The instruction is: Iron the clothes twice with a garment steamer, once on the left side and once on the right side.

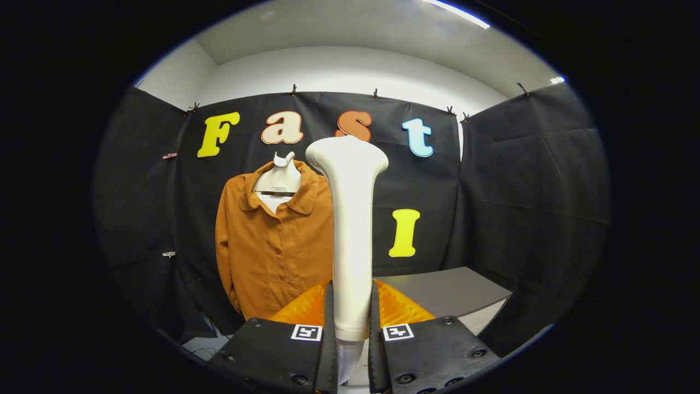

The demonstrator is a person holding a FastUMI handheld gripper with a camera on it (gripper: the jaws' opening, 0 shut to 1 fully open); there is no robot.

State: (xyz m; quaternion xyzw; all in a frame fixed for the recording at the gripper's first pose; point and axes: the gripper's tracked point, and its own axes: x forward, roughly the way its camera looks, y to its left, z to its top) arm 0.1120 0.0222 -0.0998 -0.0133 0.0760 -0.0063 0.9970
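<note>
Booth interior seen along the hand-held gripper. Landmark: the garment steamer [351,230], a smooth, off-white, matte body standing upright, narrow along its handle and flaring to a broad rounded head at the top.

Left of the steamer: a rust-orange shirt [273,246] of soft woven cloth, with collar, a buttoned front placket and long sleeves, hanging on a pale hanger form [279,178] against the black cloth wall [147,191]. The shirt lies beyond the fingers and well behind the steamer; the steamer's handle covers the shirt's right edge, so that side of the garment is partly hidden. Small clips hold the cloth wall further left of the steamer.

Centre: the gripper [350,328] is closed on the steamer, one finger pressed to each side of the lower handle; the steamer rises straight up from between them. Each finger block carries a small square black-and-white marker beside the handle.

Right of the steamer: a flat grey table [454,295] with a plain matte top, low and behind the fingers, then more folded black cloth wall
</note>
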